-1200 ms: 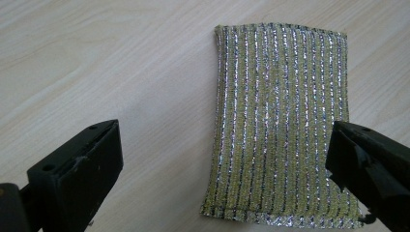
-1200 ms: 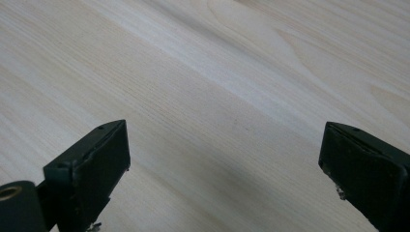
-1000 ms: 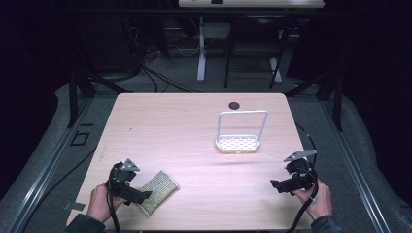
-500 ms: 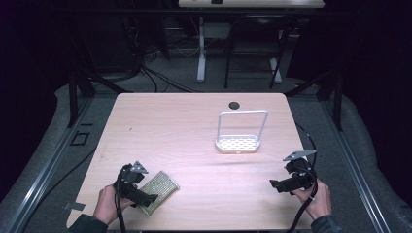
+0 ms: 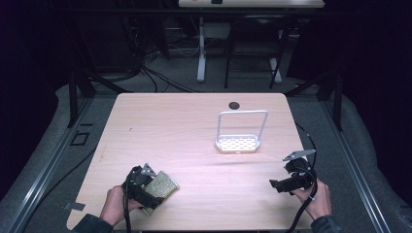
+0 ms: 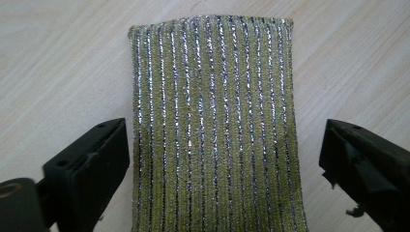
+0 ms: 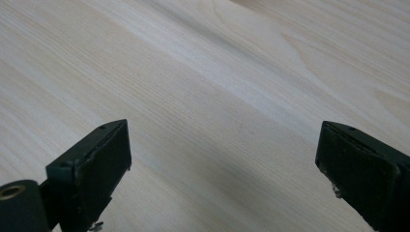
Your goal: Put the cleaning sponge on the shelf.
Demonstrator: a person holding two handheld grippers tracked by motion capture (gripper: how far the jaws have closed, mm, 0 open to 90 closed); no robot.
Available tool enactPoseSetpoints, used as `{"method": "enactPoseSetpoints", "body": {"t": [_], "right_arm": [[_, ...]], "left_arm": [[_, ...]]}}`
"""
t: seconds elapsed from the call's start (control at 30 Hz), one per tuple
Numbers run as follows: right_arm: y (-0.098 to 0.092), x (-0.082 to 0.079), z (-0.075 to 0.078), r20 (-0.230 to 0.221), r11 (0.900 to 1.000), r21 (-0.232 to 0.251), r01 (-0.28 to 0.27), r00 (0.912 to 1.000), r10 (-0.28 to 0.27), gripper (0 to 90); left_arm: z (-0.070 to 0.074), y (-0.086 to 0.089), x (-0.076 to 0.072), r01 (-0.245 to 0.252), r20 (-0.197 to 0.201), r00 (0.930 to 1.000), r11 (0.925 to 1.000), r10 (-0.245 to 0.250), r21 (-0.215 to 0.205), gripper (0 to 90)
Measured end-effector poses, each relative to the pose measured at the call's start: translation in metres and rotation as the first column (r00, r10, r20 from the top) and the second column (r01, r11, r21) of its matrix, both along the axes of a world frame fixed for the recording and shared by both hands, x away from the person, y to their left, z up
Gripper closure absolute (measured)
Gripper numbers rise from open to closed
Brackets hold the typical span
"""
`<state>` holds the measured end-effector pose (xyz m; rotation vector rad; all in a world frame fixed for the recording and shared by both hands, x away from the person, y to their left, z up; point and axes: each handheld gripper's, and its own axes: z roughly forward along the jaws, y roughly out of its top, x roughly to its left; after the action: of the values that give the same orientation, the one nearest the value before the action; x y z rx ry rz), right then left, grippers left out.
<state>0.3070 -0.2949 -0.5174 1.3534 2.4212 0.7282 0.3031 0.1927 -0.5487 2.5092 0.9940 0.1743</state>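
An olive-green scrubbing pad (image 5: pixel 164 183) with silver threads lies flat near the table's front left corner. In the left gripper view the pad (image 6: pixel 212 125) runs lengthwise between the two black jaws. My left gripper (image 6: pixel 225 133) straddles it: the left jaw sits close to the pad's edge and the right jaw stands apart from it. Its jaws have just been closing, with the pad between them and not pressed. In the high view the left gripper (image 5: pixel 151 193) lies over the pad's near end. My right gripper (image 5: pixel 275 185) rests open at the front right, with bare wood between its jaws (image 7: pixel 225 133).
A white perforated tray with a tall wire handle (image 5: pixel 238 143) stands right of the table's middle. A small black round thing (image 5: pixel 234 105) lies near the far edge. The wooden table (image 5: pixel 175 126) has dark floor and cables around it.
My left gripper has slid right and a little down onto the near end of the pad. The right gripper has stayed where it was.
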Motion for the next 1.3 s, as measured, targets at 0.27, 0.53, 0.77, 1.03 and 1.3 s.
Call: {"method": "enactPoseSetpoints", "body": {"t": [0.27,0.53,0.77,1.03,1.3], "right_arm": [[0.0,0.0,0.001,-0.002,1.0,0.01,0.006,1.0,-0.006,5.8],[0.0,0.0,0.001,-0.006,1.0,0.007,0.003,1.0,-0.003,6.6],[0.001,0.0,0.002,-0.006,1.0,0.003,-0.002,1.0,0.002,7.0],[0.001,0.0,0.002,-0.008,1.0,0.004,-0.008,0.9999,0.008,7.4],[0.002,0.001,0.001,-0.011,1.0,0.002,-0.01,0.9999,0.01,7.8]], "left_arm": [[-0.002,-0.004,0.003,0.01,0.01,0.9999,0.9998,-0.01,0.015,16.5],[-0.002,-0.012,0.009,0.041,0.022,0.9989,0.999,-0.041,0.016,21.0],[-0.002,-0.021,0.017,0.077,0.028,0.9967,0.997,-0.077,0.007,23.4],[-0.002,-0.031,0.024,0.111,0.032,0.9933,0.9938,-0.111,0.002,25.9],[-0.002,-0.036,0.026,0.127,0.033,0.9914,0.9919,-0.127,0.007,27.9]]}}
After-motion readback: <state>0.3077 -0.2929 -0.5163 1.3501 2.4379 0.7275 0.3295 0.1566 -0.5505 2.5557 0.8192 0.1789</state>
